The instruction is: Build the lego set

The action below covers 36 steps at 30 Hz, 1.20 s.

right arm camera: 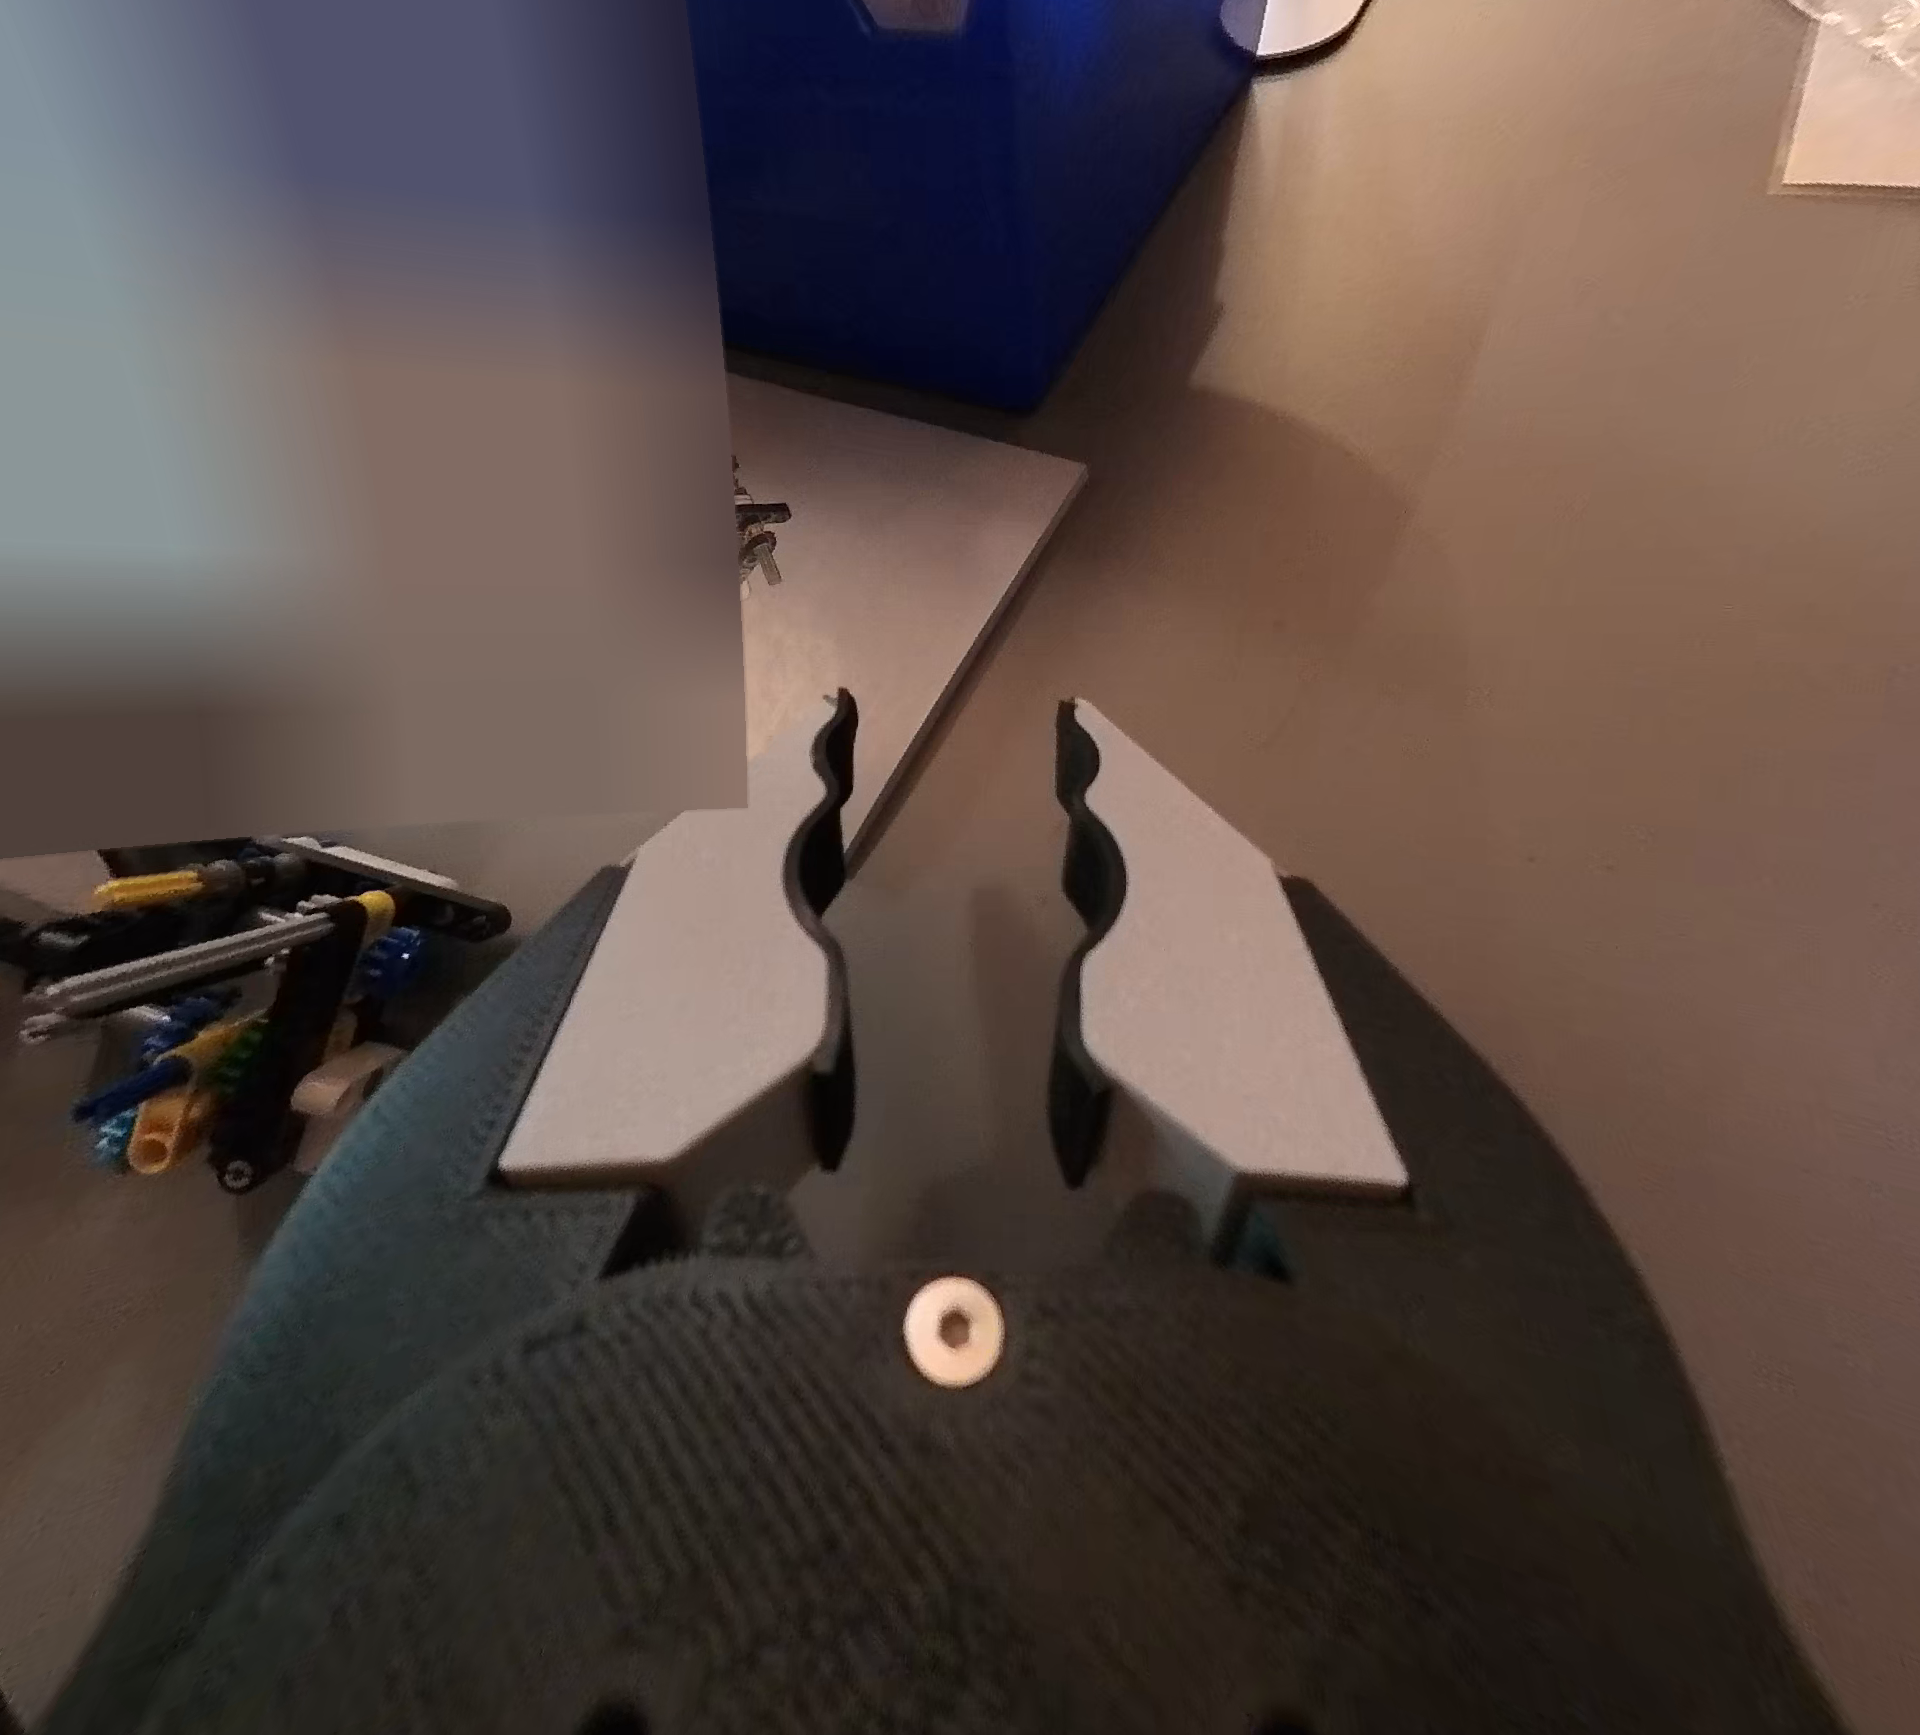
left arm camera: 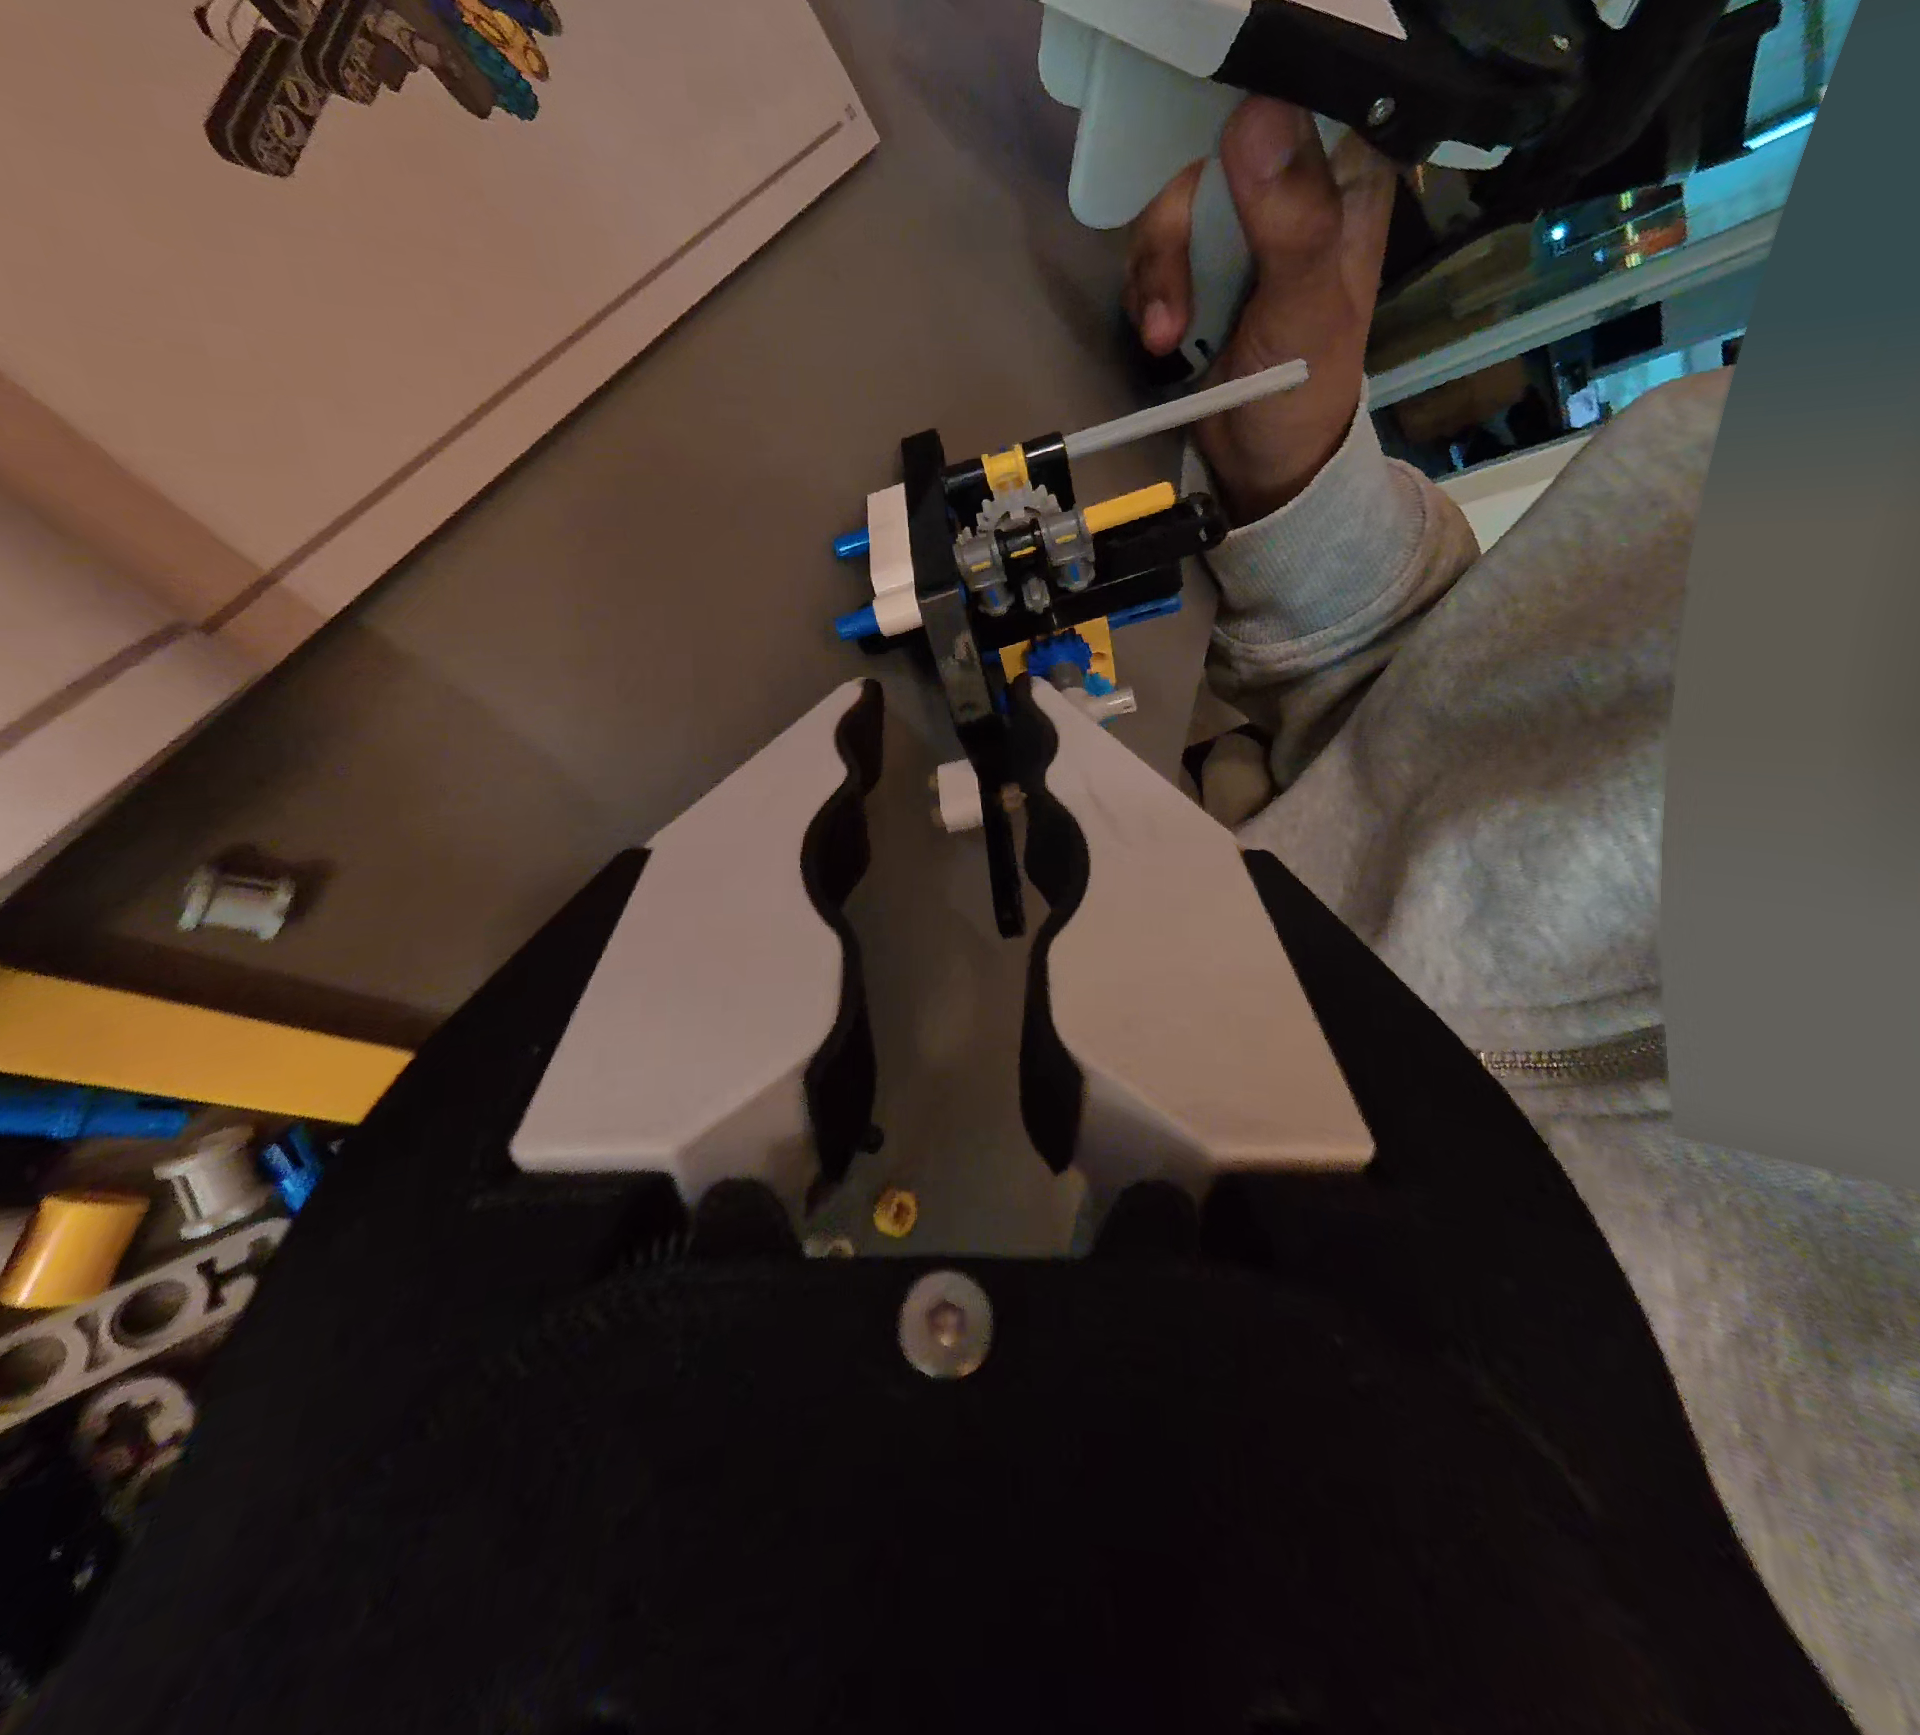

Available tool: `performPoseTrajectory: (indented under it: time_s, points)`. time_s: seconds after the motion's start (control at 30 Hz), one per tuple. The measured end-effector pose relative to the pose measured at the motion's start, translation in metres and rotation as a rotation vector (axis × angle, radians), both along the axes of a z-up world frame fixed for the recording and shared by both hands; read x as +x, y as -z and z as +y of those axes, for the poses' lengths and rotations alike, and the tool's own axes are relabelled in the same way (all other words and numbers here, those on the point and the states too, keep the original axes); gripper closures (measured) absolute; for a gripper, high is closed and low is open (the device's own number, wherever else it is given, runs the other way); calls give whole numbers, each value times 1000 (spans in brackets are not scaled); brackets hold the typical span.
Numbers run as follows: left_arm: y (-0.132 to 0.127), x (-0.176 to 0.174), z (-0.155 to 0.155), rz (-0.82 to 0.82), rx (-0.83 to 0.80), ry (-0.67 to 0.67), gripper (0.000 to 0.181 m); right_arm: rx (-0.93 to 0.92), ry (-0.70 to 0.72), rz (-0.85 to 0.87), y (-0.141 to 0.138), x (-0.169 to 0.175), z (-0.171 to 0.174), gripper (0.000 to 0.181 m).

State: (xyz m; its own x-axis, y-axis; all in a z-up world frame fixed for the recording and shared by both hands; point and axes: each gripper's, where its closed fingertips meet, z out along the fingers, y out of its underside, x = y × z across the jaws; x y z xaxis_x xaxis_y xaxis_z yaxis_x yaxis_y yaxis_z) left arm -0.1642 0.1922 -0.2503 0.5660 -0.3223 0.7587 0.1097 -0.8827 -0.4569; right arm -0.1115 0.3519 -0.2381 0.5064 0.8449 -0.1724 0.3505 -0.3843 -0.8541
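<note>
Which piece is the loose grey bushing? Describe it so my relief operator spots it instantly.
Start at the open instruction booklet on the grey table. Just beyond its near edge, toward the pile of loose parts, lies the grey bushing. It is a short, pale, spool-shaped cylinder lying alone on its side, touching nothing.
</note>
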Motion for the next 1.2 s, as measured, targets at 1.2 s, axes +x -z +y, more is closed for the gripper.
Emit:
performPoseTrajectory:
  time_s: [1.2]
  points:
    - [-6, 4, -2, -60, 29, 23, 174, 8, -12, 26, -5, 0, -2, 145]
